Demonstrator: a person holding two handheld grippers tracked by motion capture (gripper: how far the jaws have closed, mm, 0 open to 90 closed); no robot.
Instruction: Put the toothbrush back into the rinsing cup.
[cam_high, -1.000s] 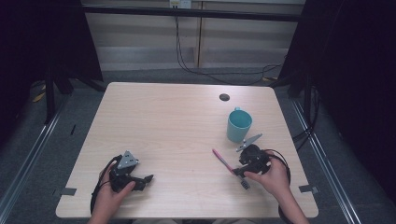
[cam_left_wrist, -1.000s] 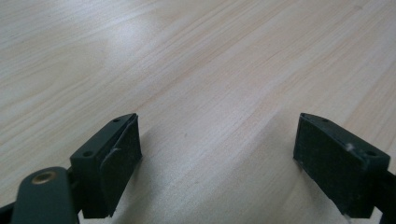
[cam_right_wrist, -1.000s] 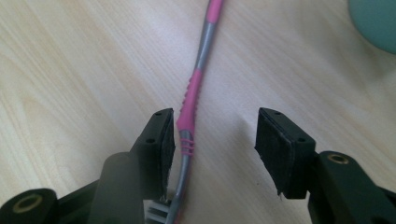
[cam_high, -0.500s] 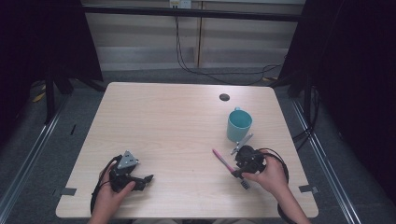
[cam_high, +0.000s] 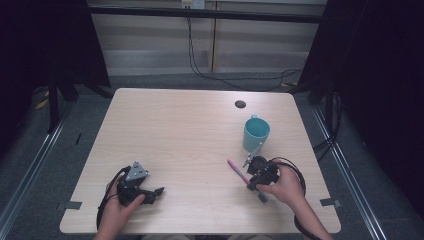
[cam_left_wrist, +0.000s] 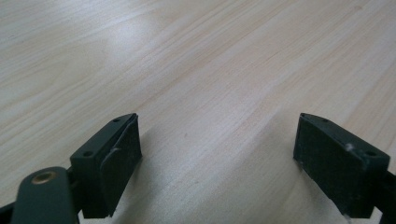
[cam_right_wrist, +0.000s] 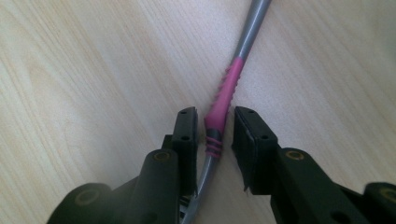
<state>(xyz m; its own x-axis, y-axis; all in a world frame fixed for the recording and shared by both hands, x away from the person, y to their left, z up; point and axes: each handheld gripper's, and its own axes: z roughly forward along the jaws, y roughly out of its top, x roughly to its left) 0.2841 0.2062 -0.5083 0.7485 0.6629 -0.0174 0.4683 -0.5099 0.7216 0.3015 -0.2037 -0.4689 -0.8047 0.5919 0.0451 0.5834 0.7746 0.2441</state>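
A toothbrush (cam_high: 237, 171) with a pink and grey handle (cam_right_wrist: 229, 88) lies flat on the wooden table (cam_high: 190, 130), in front of a teal cup (cam_high: 256, 133). My right gripper (cam_right_wrist: 215, 135) straddles the handle low over the table, seen from above at the right front (cam_high: 251, 182). Its jaws have just been closing. The handle rests against one pad (cam_right_wrist: 189, 135), while a thin gap remains at the other pad. My left gripper (cam_left_wrist: 217, 158) rests at the left front (cam_high: 157, 192), jaws wide apart with only bare wood between them.
A small black round disc (cam_high: 240, 104) sits on the table behind the cup. Cables trail from both grippers toward the front edge. Dark curtains and metal rails border the table on the left and right.
My right gripper has edged slightly left and toward the front onto the toothbrush handle. The toothbrush, the cup and the left gripper have stayed put.
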